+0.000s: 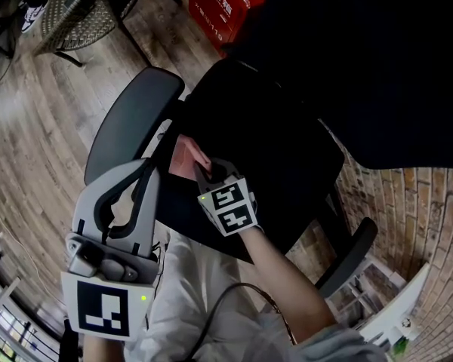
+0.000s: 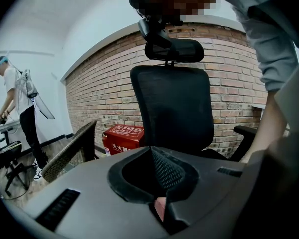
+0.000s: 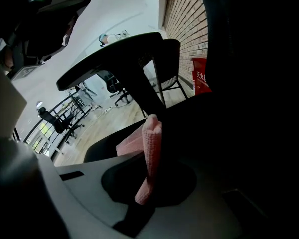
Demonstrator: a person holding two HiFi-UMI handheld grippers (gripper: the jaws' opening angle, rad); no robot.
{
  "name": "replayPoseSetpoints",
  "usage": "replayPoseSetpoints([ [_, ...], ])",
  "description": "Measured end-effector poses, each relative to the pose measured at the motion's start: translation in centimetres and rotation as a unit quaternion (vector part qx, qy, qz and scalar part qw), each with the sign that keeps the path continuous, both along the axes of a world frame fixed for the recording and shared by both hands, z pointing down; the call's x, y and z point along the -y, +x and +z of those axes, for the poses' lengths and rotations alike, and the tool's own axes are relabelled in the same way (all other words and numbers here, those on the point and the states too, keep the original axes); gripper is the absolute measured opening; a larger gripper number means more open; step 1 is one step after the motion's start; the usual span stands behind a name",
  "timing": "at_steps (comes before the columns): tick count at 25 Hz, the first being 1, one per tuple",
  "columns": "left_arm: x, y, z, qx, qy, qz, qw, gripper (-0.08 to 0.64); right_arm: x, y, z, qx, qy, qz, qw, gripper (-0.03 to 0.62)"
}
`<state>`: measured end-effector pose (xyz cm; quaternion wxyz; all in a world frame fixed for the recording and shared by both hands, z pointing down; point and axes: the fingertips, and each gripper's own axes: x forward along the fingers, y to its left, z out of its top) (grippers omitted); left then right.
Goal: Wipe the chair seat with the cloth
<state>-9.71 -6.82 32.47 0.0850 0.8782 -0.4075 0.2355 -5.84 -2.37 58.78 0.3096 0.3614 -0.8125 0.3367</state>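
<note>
Cloth (image 3: 150, 148), pink, clamped between right gripper (image 1: 205, 173) jaws, sits at the left edge of the black chair seat (image 1: 287, 157), near the grey armrest (image 1: 132, 119). Left gripper (image 1: 146, 168) jaws are closed together with nothing between them, close beside the right gripper.

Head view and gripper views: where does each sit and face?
Head view: on the person's head, steeply down onto the black office chair; left gripper, right gripper show.
Left gripper view: on that gripper, facing the backrest over shut jaws.
Right gripper view: likewise, facing the armrest; jaws pinch pink knitted cloth.
All share the red cardboard box.
</note>
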Motion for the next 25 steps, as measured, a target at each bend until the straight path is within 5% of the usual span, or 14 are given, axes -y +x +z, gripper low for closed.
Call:
replayPoseSetpoints([
  [10,-0.1,2.0,0.4,-0.005,-0.002,0.021,0.9998,0.018,4.7,12.6,1.7,-0.074,0.022,0.104,0.992,0.052],
  [19,-0.4,3.3,1.1,0.0,-0.008,0.039,0.9992,0.018,6.2,26.7,1.8,-0.145,0.019,0.247,0.958,0.052],
  [25,-0.2,3.7,1.0,0.002,-0.005,0.049,0.9988,0.018,5.1,31.6,1.8,-0.172,0.006,0.283,0.944,0.052],
])
